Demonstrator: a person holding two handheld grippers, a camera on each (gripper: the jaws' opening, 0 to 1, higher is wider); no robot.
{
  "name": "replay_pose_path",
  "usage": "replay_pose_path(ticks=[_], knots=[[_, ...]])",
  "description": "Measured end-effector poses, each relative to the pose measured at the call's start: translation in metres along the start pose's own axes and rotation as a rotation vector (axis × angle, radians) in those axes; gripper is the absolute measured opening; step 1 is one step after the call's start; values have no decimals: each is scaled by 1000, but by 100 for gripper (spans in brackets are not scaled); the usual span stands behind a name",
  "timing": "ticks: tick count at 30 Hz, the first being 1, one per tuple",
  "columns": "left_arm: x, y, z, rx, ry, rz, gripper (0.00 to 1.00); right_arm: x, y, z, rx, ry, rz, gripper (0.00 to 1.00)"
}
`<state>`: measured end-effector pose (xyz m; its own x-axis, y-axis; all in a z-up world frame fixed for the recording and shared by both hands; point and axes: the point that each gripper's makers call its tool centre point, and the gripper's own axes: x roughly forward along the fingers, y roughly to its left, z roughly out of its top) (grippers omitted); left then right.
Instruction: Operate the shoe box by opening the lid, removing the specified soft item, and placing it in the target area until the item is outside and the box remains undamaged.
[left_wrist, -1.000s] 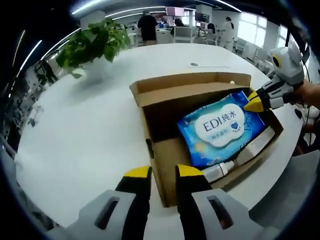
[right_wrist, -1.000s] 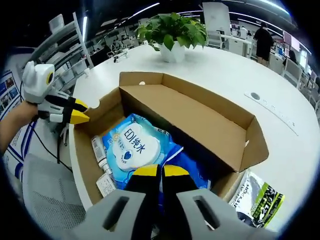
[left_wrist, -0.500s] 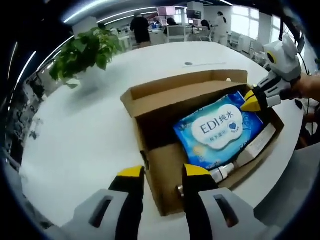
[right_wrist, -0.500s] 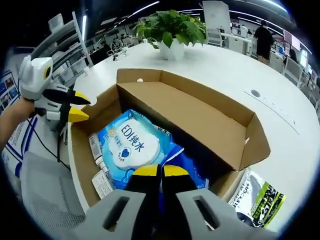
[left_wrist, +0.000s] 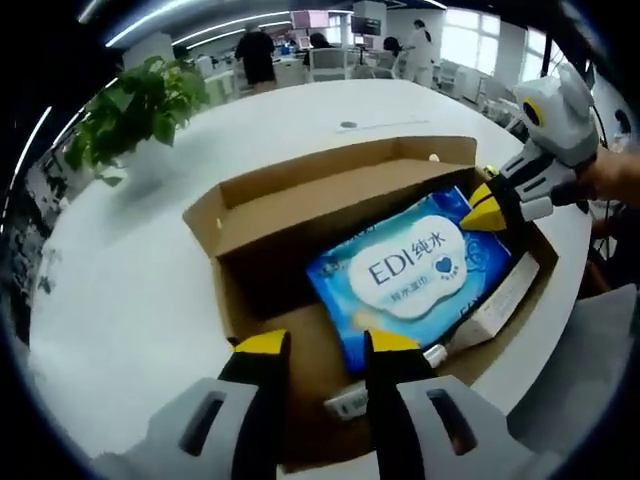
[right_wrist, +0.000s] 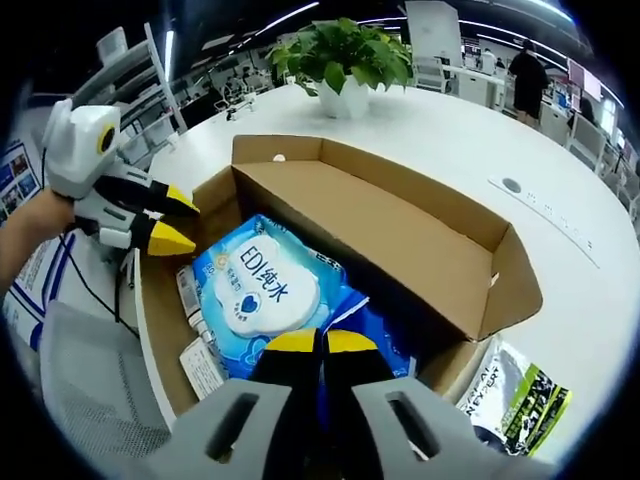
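The brown shoe box (left_wrist: 330, 195) lies open on the white round table (left_wrist: 130, 290), its lid (right_wrist: 400, 230) folded back. Inside it rests a blue wipes pack (left_wrist: 415, 270) with a white "EDI" label. My left gripper (left_wrist: 328, 345) is open, its yellow tips over the box's near end, just short of the pack. In the right gripper view the left gripper (right_wrist: 178, 222) hovers open at the box's left end. My right gripper (right_wrist: 320, 343) is shut on the near edge of the wipes pack (right_wrist: 265, 295). The right gripper (left_wrist: 487, 212) meets the pack's far corner in the left gripper view.
A small bottle (right_wrist: 190, 300) and a white slim carton (left_wrist: 500, 305) lie beside the pack in the box. A potted plant (right_wrist: 345, 60) stands further along the table. A green-black packet (right_wrist: 515, 400) lies outside the box. A grey chair (right_wrist: 90, 400) is near the table edge.
My left gripper has moved forward over the box's end toward the pack, its jaws a little wider apart. The right gripper has stayed shut on the pack's edge.
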<state>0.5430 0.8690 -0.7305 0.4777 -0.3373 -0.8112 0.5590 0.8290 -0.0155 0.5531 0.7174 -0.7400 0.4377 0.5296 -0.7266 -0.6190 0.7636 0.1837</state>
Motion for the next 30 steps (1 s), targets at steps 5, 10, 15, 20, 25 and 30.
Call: replay_pose_path(ticks=[5,10,15,20,25,30], knots=[[11,-9,-7,-1,51,-75,28,1,-1,-1,-6,1,-2,0],[18,-18,-17,2,116,-138,26,0,-1,-1,-1,0,-2,0],[24,-24,-16,-34,120,-196,25,1,-1,-1,-2,-1,0,0],[29,-29,-15,-213,109,-253,24,1,-1,-1,4,-3,3,0],[30,-27,-14,-195,96,-246,17,1,-1,-2,13,-4,-2,0],[31,-26,-14,-177,100,-224,8,1,-1,-1,25,-6,-6,0]])
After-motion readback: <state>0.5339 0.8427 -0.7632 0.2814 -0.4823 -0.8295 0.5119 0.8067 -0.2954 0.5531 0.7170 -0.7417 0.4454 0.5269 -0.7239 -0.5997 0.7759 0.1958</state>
